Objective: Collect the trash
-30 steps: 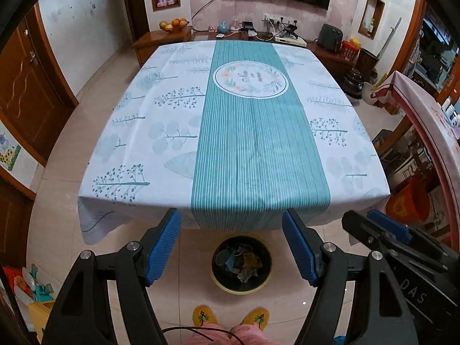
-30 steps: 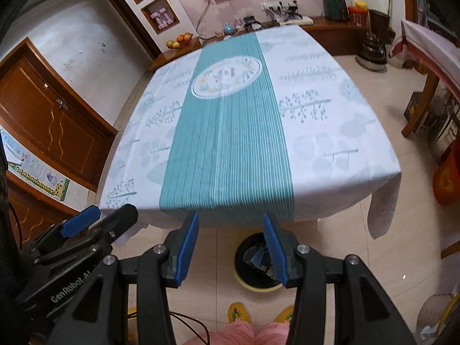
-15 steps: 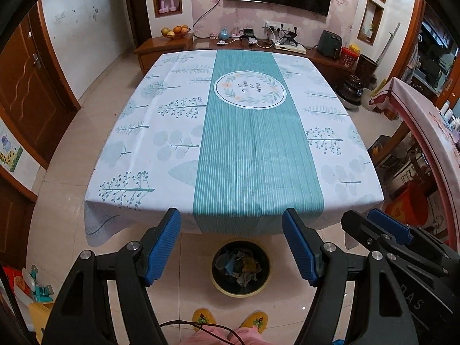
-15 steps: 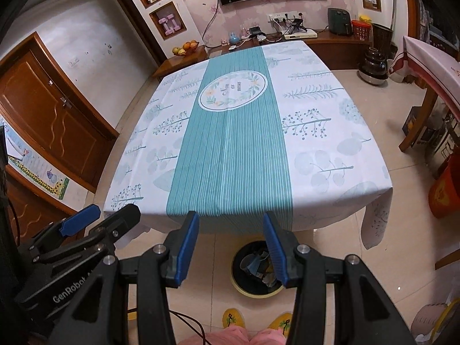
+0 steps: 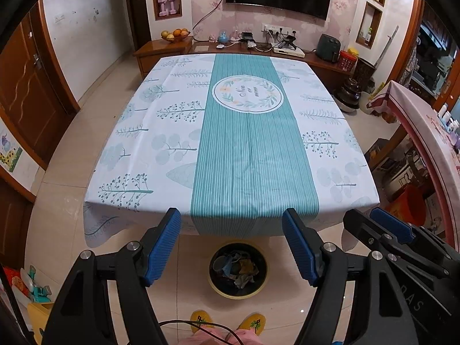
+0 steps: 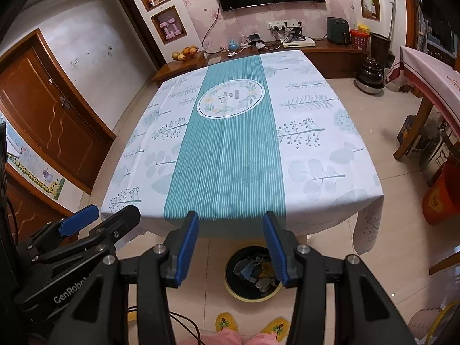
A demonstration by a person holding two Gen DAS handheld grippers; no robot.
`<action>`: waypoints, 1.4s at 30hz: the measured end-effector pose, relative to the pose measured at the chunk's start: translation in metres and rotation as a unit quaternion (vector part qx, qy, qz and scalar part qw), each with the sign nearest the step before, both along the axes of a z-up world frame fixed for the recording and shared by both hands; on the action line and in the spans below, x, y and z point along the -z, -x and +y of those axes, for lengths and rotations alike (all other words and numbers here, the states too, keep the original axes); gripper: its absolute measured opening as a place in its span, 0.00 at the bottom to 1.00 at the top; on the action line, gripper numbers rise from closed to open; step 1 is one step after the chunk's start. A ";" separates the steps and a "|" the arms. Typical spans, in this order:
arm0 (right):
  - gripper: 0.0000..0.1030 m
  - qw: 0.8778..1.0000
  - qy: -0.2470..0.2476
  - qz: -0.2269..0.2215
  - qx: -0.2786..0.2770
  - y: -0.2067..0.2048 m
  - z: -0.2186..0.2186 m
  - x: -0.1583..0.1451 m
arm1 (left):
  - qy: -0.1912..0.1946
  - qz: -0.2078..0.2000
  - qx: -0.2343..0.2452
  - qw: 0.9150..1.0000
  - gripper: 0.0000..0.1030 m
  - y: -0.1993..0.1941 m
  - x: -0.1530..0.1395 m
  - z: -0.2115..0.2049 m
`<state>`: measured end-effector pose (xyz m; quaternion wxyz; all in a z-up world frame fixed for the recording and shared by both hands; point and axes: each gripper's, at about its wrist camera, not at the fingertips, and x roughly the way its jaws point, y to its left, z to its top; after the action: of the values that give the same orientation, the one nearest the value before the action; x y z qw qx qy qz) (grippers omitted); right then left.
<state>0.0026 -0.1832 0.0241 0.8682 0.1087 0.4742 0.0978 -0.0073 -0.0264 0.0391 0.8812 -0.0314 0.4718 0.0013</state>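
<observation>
Left wrist view showed the left gripper (image 5: 231,244) with its blue ribbed pads spread wide and nothing between them, poised past the near edge of the table covered by a white leaf-print cloth with a teal striped centre band (image 5: 253,155). The right gripper (image 6: 231,247) was parted too, more narrowly, and likewise empty. No litter showed anywhere on the cloth from the near edge to the far edge. The trash was in the round black bin with a yellow rim (image 5: 238,293), standing on the tiled floor just beyond the table's near edge, in front of the person's yellow slippers (image 5: 201,317). Inside lay the crumpled scraps of paper and wrapper (image 5: 235,267), bluish and tan, loosely heaped. Such scraps looked light, soft and easily crushed, so I judged that a gentle pinch on a raised fold would have been enough, though thin film could slip off the pads. The bin itself looked like stiff, light plastic, best taken at its rim, one pad inside and one outside. The task appeared close to finished.
</observation>
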 end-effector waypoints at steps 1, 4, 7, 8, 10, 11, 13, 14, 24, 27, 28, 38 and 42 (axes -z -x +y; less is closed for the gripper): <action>0.46 1.000 0.001 -0.001 0.000 0.000 0.000 0.000 | 0.000 0.000 0.000 1.000 0.69 0.000 0.000 0.000; 0.46 1.000 0.002 -0.003 -0.001 0.001 0.001 -0.002 | 0.001 -0.001 0.000 1.000 0.69 0.001 -0.001 0.001; 0.46 1.000 0.004 -0.005 -0.001 0.002 0.001 -0.004 | 0.001 -0.001 -0.001 1.000 0.69 0.001 -0.001 0.001; 0.46 1.000 0.004 -0.006 -0.001 0.003 0.001 -0.004 | 0.001 -0.001 -0.001 1.000 0.69 0.001 -0.001 0.001; 0.46 1.000 0.005 -0.007 -0.001 0.003 0.001 -0.005 | 0.001 -0.002 -0.001 1.000 0.69 0.001 -0.001 0.001; 0.46 1.000 0.005 -0.008 -0.001 0.003 0.001 -0.005 | 0.001 -0.002 -0.001 1.000 0.69 0.001 -0.001 0.001; 0.46 1.000 0.005 -0.009 -0.001 0.003 0.001 -0.006 | 0.000 -0.002 -0.001 1.000 0.69 0.001 -0.001 0.001; 0.46 1.000 0.005 -0.008 -0.001 0.003 0.001 -0.005 | 0.000 -0.002 -0.001 1.000 0.69 0.001 -0.001 0.001; 0.46 1.000 0.005 -0.009 -0.003 0.003 0.002 -0.007 | 0.000 -0.001 -0.001 1.000 0.69 0.001 -0.003 0.003; 0.46 1.000 0.005 -0.010 -0.002 0.003 0.002 -0.008 | 0.000 -0.001 0.000 1.000 0.69 0.001 -0.003 0.003; 0.46 1.000 0.005 -0.009 -0.002 0.003 0.002 -0.007 | 0.000 -0.001 0.000 1.000 0.69 0.001 -0.003 0.003; 0.46 1.000 0.004 -0.009 -0.003 0.004 0.002 -0.007 | -0.001 -0.001 0.001 1.000 0.69 0.001 -0.003 0.004; 0.46 1.000 0.004 -0.010 -0.003 0.004 0.002 -0.006 | 0.000 -0.001 0.000 1.000 0.69 0.002 -0.004 0.004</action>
<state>-0.0014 -0.1807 0.0306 0.8728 0.1029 0.4665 0.0998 -0.0091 -0.0221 0.0427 0.8816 -0.0315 0.4709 0.0017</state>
